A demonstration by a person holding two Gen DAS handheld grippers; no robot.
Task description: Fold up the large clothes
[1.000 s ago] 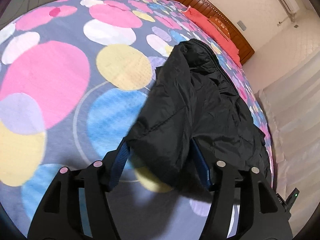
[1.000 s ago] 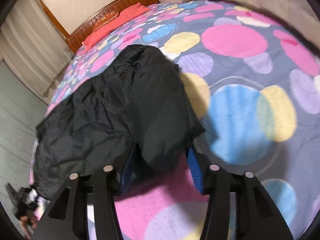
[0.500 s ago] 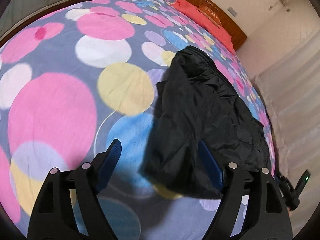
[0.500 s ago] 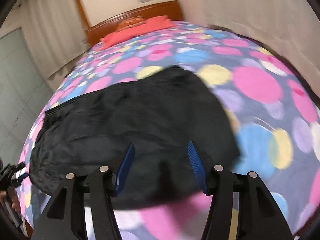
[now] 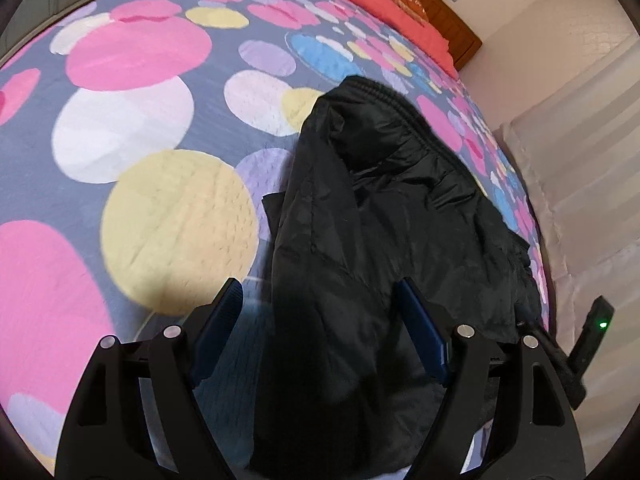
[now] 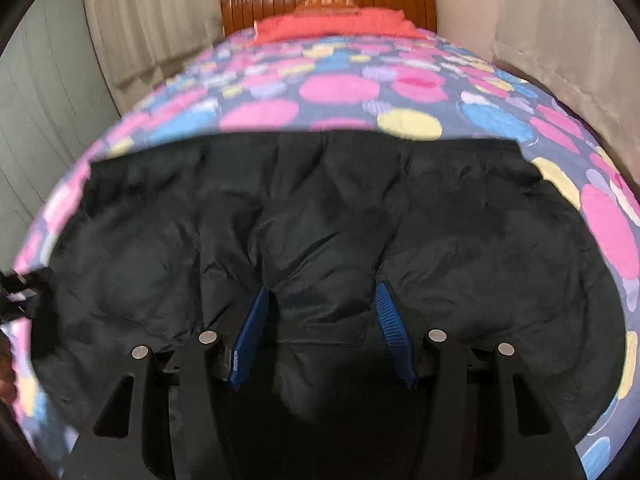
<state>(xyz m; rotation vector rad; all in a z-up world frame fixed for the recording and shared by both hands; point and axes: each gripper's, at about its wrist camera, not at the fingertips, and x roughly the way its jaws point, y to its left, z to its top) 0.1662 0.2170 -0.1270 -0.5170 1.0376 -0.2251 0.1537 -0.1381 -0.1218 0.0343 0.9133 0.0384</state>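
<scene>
Jacket on bedspread — spans gap between spread fingers of both grippers, ungripped.

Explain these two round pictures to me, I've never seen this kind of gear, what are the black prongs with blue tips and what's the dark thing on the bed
There is no robot here. A person holds a two-finger claw in each hand, and a wide-angle camera on each one looks forward along its fingers, which is why the pictures look round and bent. One picture comes from the left claw, the other from the right claw. The blue strips are the finger pads. The dark thing is a black puffy jacket, lying on a bed with a dotted bedspread; red pillows sit by the wooden headboard. Both claws are open over the jacket, gripping nothing.
</scene>
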